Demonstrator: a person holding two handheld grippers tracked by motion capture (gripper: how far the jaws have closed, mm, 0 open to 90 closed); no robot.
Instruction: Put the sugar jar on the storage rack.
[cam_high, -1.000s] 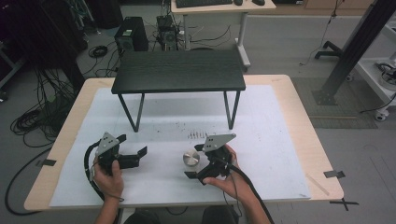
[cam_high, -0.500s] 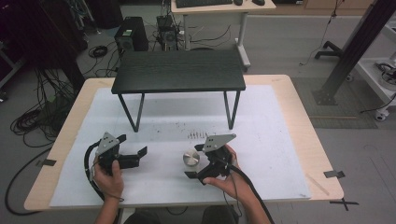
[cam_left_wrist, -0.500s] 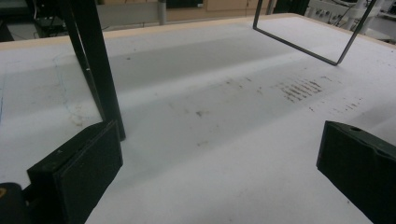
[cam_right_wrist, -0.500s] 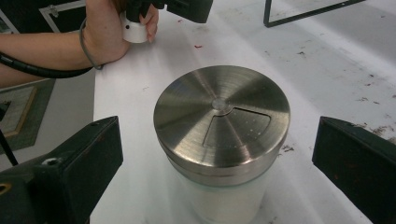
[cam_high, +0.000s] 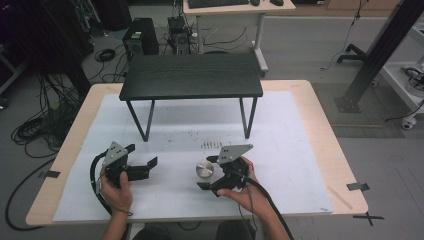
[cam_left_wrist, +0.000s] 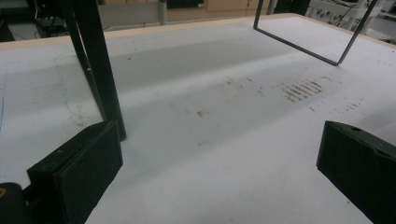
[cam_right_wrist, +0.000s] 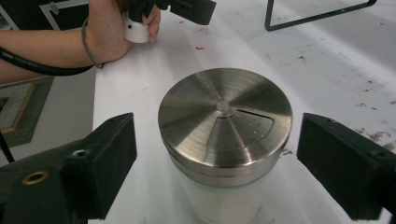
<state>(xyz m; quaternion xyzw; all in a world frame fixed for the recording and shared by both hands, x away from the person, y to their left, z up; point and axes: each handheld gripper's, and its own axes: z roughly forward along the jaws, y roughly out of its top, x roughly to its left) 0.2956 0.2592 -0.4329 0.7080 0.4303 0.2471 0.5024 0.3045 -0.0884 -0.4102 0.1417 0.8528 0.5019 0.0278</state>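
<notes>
On the table (cam_high: 300, 150), the right gripper (cam_right_wrist: 219, 158) has just been closing, jaws around but short of a steel-lidded jar (cam_right_wrist: 225, 140): rigid, likely slippery, best gripped below the lid. The left gripper (cam_left_wrist: 215, 186) waits wide open.

The high view looks forward and down on the whole white table (cam_high: 300, 150) from the person's side. Each gripper view sits low and close, looking along its own jaws. The right gripper view shares the shaker (cam_right_wrist: 225, 140) (cam_high: 204, 170) with the high view, and the left hand (cam_right_wrist: 114, 28) in its upper left.

Dim room, bright white bench (cam_high: 300, 150); soft shadow under the stand (cam_high: 192, 75); lid (cam_right_wrist: 225, 116) glares; near tool jaws blurred.
</notes>
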